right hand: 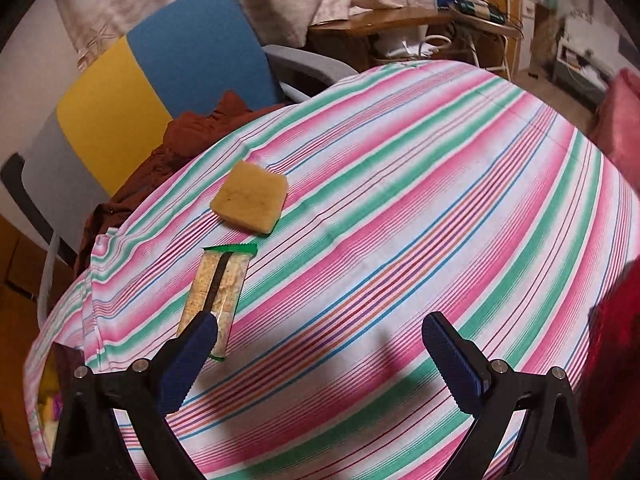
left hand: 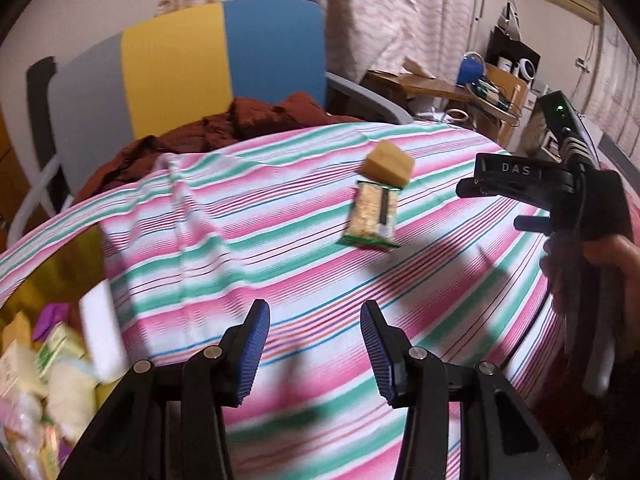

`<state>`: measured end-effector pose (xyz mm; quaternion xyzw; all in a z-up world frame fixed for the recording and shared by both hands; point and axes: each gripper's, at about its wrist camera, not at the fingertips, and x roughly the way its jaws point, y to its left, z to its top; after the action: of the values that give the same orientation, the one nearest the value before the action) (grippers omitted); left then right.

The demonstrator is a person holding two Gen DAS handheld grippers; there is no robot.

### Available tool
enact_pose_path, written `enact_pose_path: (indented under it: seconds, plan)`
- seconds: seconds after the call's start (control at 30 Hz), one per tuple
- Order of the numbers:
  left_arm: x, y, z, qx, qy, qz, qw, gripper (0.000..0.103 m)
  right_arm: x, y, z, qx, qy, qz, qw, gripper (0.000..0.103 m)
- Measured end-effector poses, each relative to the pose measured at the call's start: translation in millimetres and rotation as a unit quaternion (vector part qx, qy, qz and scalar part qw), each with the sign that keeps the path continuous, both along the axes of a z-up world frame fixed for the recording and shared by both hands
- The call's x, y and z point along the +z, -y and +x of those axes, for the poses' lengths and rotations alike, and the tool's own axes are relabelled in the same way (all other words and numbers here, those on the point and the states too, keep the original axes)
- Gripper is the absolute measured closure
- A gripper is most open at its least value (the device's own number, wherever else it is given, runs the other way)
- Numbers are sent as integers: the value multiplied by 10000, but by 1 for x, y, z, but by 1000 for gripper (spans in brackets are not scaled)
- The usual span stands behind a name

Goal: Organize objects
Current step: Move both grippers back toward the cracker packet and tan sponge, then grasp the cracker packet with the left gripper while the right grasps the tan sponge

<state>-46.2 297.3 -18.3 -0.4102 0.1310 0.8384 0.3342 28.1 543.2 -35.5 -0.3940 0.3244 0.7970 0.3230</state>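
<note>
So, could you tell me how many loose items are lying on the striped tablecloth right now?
2: a yellow sponge towards the chair side, and a green-edged snack packet just in front of it, by the right gripper's left finger. Others could lie outside both views.

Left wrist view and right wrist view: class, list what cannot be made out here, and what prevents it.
- Container of packets, left wrist view: motion-blurred and cut by the frame edge; contents unreadable.
- White object above it: blurred, identity unclear.
- Snack packet, right wrist view: near end hidden behind the right gripper finger; print too small.
- Sponge: underside hidden.
- Right gripper fingertips, left wrist view: foreshortened.
</note>
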Motion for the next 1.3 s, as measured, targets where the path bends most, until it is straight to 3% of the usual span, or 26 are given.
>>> enact_pose_path:
  seconds: [0.4, 0.5, 0.7, 0.83, 0.9, 0.97, 1.3]
  plan:
    - [-24, -86, -40, -578, 191, -115, 9981, 54, -5, -12, 7, -140, -288, -514, 9982, 0]
    - [-29, -105, -48, -722, 130, -149, 9972, 47, -6, -14, 9, -195, -347, -610, 9973, 0]
    - [-43, -138, -60, -931, -4, -410, 9948, 43, -8, -17, 10, -246, -417, -712, 9963, 0]
    - [-57, -154, -73, -987, 170, -532, 9936, 43, -10, -18, 9, -258, -387, -752, 9961, 0]
    - [-64, -157, -79, -920, 224, -614, 9936, 43, -12, -19, 8, -255, -375, -779, 9959, 0]
    - [-67, -157, -83, -919, 349, -522, 9938, 58, -12, -18, 9, -263, -367, -766, 9960, 0]
    - [-67, -103, -57, -296, 416, -277, 9983, 60, -12, -16, 7, -277, -313, -720, 9965, 0]
